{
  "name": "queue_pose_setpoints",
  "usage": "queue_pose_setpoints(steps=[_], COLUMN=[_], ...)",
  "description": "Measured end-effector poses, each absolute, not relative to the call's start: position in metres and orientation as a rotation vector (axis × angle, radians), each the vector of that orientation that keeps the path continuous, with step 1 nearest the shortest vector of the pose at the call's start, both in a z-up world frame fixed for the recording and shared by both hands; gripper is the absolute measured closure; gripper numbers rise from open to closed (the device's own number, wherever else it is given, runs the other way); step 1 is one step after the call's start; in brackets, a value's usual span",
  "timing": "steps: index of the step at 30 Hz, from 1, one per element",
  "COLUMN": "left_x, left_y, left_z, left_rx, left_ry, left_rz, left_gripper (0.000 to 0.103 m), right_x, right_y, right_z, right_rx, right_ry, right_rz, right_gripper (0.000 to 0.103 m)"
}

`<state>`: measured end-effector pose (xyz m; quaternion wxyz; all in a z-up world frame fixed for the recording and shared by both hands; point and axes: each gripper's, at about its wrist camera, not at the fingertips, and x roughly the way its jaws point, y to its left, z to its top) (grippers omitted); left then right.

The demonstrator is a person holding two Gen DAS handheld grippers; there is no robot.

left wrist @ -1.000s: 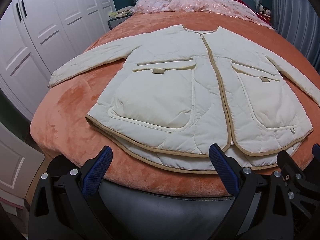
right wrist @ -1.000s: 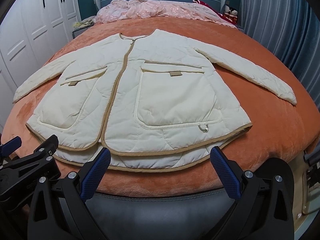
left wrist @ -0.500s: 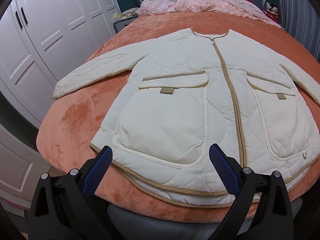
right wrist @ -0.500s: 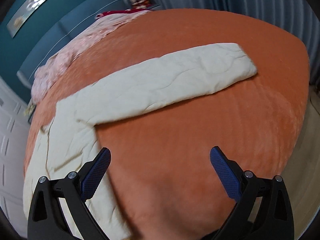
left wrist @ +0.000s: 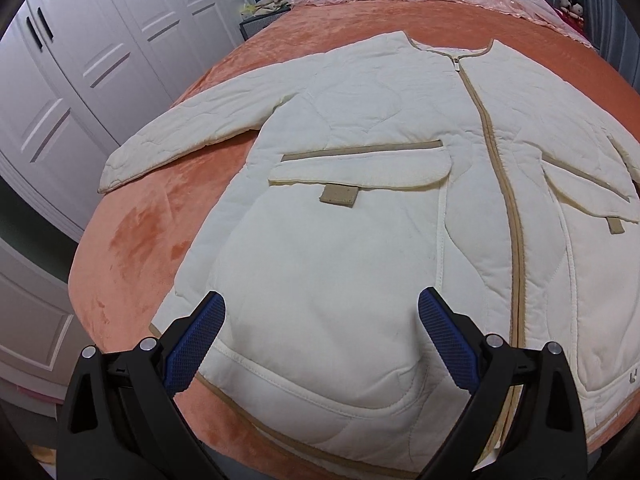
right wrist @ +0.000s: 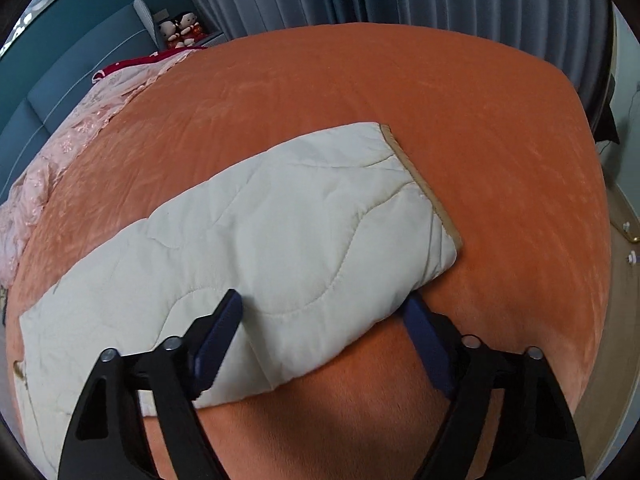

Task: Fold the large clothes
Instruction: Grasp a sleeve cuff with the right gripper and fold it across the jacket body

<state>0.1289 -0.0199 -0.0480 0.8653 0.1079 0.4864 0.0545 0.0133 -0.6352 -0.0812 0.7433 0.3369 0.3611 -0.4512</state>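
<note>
one cream quilted jacket [left wrist: 360, 216] on the bed [left wrist: 132, 248], two flap pockets in left view only, left hand-held gripper [left wrist: 320, 336] spread apart above it, right hand-held gripper [right wrist: 324, 320] closing around the sleeve cuff [right wrist: 400, 208], right view only

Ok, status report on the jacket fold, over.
Left gripper open above the jacket hem. Right gripper closing around the sleeve near its cuff. Jacket flat, zipped, unfolded on the orange bedspread. Nothing in the way.

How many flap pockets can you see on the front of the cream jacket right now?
2. One flap pocket sits left of the zip on the jacket, seen from the left wrist; the other lies right of the zip, cut off by the picture's edge. Any further pockets would be hidden.
</note>
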Motion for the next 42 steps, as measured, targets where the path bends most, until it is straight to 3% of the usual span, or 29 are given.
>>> queue_pose_setpoints(steps=[1,4,7,15,19,32,35,37,42], left_x=[0.131,0.137,0.141,0.147,0.149,0.153,0.156,0.157,0.168], left_y=[-0.02,-0.018,-0.014,0.014,0.038,0.102,0.113,0.121,0.131], left_z=[-0.05,-0.054,-0.058,-0.063,-0.062,-0.054,-0.054,-0.056,-0.055], left_rx=[0.223,0.216,0.2,0.132,0.09,-0.029,-0.062,-0.085,-0.186], left_ry=[1.024,1.039,1.049,1.061,1.059,1.034,1.036,1.04,1.046], left_rz=[0.114,0.117,0.123,0.168,0.203,0.239,0.247,0.249,0.202], left_gripper=[0.008,0.008,0.008,0.008,0.008,0.008,0.008,0.008,0.008], right_x=[0.02,0.036,0.051,0.142,0.192,0.278,0.281,0.277,0.236], right_y=[-0.637,-0.642,-0.63,-0.502,-0.413,-0.136,-0.087,-0.068,-0.072], right_z=[-0.081,-0.074,-0.048,0.054,0.079,0.032,0.016,0.009,0.012], right_rx=[0.725,0.715,0.693,0.409,0.324,0.155,0.115,0.098,0.162], right_ry=[0.797,0.789,0.722,0.601,0.6,0.811,0.883,0.909,0.854], right_rz=[-0.991,-0.988,-0.934,-0.537,-0.283,0.24,0.306,0.333,0.364], right_gripper=[0.051,0.081,0.09,0.091,0.091,0.091,0.081,0.065,0.052])
